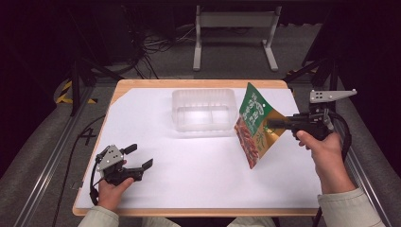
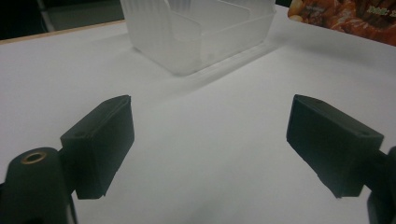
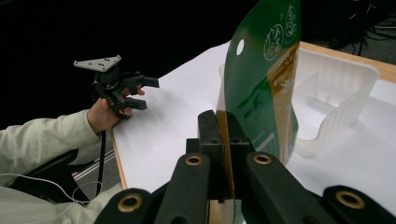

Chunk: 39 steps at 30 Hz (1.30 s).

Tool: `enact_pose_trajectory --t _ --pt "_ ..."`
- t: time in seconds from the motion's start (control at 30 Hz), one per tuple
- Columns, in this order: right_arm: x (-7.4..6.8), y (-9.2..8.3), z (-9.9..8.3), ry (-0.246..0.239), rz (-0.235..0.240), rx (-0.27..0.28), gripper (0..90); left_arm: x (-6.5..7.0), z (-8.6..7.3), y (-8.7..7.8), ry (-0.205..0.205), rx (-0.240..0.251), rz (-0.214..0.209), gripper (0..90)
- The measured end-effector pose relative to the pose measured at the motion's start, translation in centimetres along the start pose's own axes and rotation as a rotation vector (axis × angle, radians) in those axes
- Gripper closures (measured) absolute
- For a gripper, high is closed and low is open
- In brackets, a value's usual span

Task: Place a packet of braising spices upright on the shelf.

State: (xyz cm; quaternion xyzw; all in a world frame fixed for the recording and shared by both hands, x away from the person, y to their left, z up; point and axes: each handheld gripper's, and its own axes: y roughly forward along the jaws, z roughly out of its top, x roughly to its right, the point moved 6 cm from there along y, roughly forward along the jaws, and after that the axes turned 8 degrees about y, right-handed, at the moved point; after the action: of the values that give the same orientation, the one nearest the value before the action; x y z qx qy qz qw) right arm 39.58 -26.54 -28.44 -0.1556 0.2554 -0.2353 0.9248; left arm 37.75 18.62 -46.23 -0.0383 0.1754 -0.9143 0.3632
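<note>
- Gripping a green and orange snack pouch [image 1: 254,124], the right tool [image 1: 270,124] has its jaws closed on one edge of the pack; in the right gripper view the pouch [image 3: 261,88] stands upright from between the pads, its hang-hole end uppermost.
- Hanging off the tip of that tool, the pouch is tilted, with its lower corner close to the surface [image 1: 198,161]; whether that corner touches the white sheet I cannot tell.
- Just beyond the pouch, on the side away from the right hand [image 1: 324,149], sits a clear plastic tray [image 1: 204,109] with a divider inside; it looks empty; the pouch is beside it, not yet over it.
- Resting well apart near the person's edge, the left tool [image 1: 138,158] has its jaws spread wide with nothing between them; from it the tray [image 2: 201,32] lies ahead and an end of the pouch [image 2: 345,16] ahead to one side.
- Risks, as I judge them:
  - the pinch is on a thin edge only; the slick film could slide out or the pack could swing if the hand moves fast;
  - the low corner could catch the tray's near wall; the light tray would then skid or tip, since nothing steadies it;
  - the pouch looks long against the compartments; dropped upright, it may lean out over the rim rather than settle flat.
</note>
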Motion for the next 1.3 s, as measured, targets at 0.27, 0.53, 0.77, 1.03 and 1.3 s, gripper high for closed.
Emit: enact_pose_trajectory --t 0.27,0.53,0.77,1.03,1.3 --pt "0.1 -0.2 1.3 0.003 0.004 0.024 89.7 -0.1 0.0 0.0 0.004 0.0 0.008 15.9" --pt "0.4 0.0 3.1 0.005 0.021 0.04 89.7 -0.1 0.0 0.0 0.003 -0.002 0.009 15.9" --pt "0.4 0.5 4.8 -0.01 0.012 0.038 89.7 -0.2 0.0 -0.3 -0.005 0.003 0.008 15.8" --pt "0.8 1.5 6.8 -0.026 0.007 0.046 89.7 -0.1 0.0 -0.3 -0.011 0.005 0.006 15.6" --pt "0.8 3.4 8.7 -0.064 -0.002 0.043 89.7 -0.3 -0.3 -0.8 -0.016 0.007 0.019 15.4"
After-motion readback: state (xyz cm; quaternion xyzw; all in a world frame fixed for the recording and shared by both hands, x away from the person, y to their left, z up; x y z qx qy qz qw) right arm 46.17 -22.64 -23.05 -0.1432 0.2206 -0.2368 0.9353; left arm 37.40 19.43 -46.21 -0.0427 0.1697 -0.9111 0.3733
